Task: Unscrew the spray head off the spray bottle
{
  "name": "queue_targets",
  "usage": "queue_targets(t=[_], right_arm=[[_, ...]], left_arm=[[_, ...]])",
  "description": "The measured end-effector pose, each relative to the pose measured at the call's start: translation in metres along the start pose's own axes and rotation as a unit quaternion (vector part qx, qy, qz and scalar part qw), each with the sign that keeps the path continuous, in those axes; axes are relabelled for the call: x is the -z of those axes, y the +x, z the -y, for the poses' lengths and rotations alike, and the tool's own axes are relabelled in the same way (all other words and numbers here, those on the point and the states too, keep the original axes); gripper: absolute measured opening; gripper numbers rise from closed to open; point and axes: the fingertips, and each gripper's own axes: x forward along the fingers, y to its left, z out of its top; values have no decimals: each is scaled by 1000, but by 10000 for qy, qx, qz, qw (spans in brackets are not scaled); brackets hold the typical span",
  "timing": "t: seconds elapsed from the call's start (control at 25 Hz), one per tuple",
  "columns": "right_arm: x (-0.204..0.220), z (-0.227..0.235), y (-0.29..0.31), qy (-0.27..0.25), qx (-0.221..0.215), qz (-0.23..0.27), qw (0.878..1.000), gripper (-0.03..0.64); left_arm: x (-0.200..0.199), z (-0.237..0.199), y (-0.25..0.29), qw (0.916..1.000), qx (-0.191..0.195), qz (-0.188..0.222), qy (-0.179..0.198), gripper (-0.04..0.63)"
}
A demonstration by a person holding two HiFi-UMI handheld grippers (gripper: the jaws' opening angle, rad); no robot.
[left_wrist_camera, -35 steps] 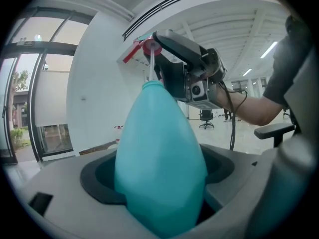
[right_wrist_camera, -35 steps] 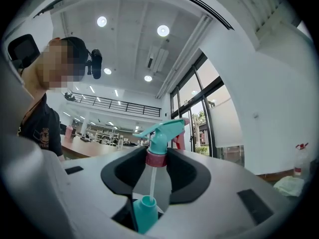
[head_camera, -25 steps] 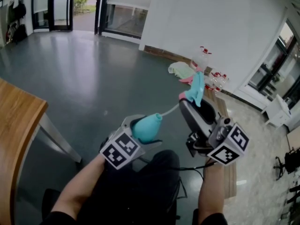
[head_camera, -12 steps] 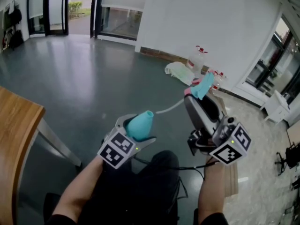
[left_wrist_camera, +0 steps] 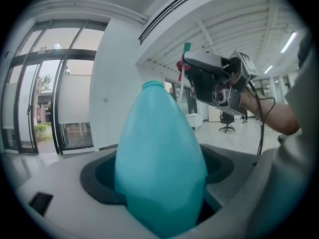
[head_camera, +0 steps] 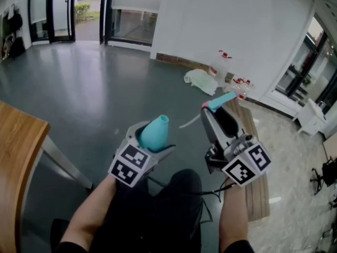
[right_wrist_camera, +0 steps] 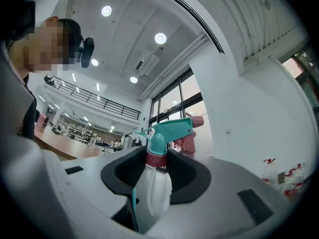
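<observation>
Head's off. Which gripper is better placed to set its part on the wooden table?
Left, probably. The left gripper, shut on the teal bottle, is on the wooden table's side; the right gripper, holding the spray head, sits farther away, across the person's lap.

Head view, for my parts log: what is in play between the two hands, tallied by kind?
Teal spray bottle: 1
Spray head: 1
Grippers: 2 (left gripper, right gripper)
Total: 4
</observation>
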Motion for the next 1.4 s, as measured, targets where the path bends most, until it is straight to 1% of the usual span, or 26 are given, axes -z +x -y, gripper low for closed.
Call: queue_targets(t=[0.24,0.52,0.64,0.84,1.4], right_arm=[[32,11,0,-141,442,-298,9985,135],[60,16,3,-175,758,-525,9956,135],[67,14,3,-248,891,-617,9938,135],[72,11,2,-175,1055,-640,9922,133],[81,10,2,-190,1140,-721,9907,132]], left_arm=[[-9,-12,0,9996,-225,120,-102,436],[-16,-20,3,9991,-336,225,-142,436],[-19,-22,4,9988,-373,270,-150,436],[-23,-22,2,9986,-395,310,-182,436],[-24,-22,0,9987,-360,330,-175,436]])
